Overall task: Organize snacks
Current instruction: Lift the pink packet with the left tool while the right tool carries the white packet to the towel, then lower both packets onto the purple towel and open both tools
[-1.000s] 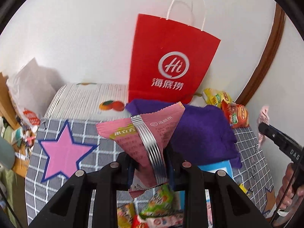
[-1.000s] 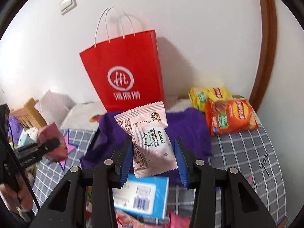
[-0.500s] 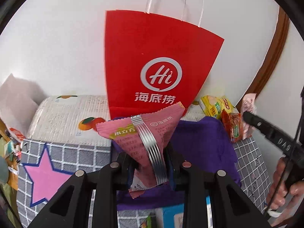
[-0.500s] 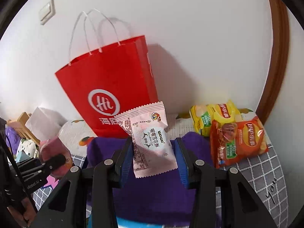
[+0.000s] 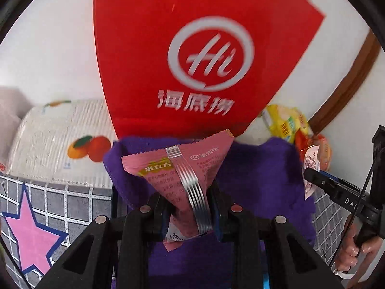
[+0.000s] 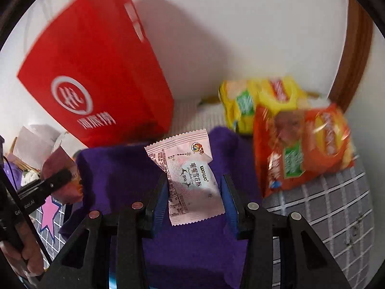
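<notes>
A pink snack packet (image 5: 182,180) is sitting clamped in the left gripper (image 5: 190,213), above a purple cloth (image 5: 259,175). The right gripper (image 6: 193,201) is pinching a pale snack packet (image 6: 190,180) over the same cloth. A red paper bag (image 5: 192,48) is standing just behind, blocking the wall; its handles are running out of view. Yellow and orange chip bags (image 6: 300,144) are lying blurred to the right.

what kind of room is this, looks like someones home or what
Probably a home, perhaps a bedroom or a living corner, though not certainly. A star-patterned checked cover lies over a soft surface, a fruit-print cushion sits against a plain wall, and a red paper shopping bag stands beside chip packets.
</notes>
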Tool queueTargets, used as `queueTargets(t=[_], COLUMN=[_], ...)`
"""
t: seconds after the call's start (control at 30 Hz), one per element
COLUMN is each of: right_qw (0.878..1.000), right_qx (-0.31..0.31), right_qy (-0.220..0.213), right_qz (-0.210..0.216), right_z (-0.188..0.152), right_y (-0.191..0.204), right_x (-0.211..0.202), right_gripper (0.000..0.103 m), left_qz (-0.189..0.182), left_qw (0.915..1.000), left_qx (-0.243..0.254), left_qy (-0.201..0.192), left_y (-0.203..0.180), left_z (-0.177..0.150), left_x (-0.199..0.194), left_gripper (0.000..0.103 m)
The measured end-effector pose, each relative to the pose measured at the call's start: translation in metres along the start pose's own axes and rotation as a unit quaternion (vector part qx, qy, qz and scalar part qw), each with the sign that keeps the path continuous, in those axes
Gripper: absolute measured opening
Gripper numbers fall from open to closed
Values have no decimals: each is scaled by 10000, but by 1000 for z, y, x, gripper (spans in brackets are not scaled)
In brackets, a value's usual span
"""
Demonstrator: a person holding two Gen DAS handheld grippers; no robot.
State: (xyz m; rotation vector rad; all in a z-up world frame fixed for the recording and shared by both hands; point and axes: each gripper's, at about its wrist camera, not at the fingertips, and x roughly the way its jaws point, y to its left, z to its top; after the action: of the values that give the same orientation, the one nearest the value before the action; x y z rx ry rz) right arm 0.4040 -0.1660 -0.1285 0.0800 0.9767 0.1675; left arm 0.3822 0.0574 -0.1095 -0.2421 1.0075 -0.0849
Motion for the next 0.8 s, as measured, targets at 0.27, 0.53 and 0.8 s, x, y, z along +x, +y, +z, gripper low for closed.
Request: queueTargets(t=[0.27, 0.53, 0.8], right_qw=[9991, 9981, 9985], right_qx=[-4, -45, -207], right_qy=[433, 617, 499], right_qz=[-33, -21, -99], right_z=[-9, -11, -8], right_y=[3, 4, 7], right_x=[35, 49, 40], right_gripper=[43, 44, 56], left_qz=[48, -152, -78], left_qw=[9994, 9991, 9986], left_qx=[-75, -54, 55], left_qy=[330, 403, 528], left_y=[6, -1, -16], left_z=[-5, -8, -11], left_x=[23, 35, 50], left_gripper=[26, 26, 26])
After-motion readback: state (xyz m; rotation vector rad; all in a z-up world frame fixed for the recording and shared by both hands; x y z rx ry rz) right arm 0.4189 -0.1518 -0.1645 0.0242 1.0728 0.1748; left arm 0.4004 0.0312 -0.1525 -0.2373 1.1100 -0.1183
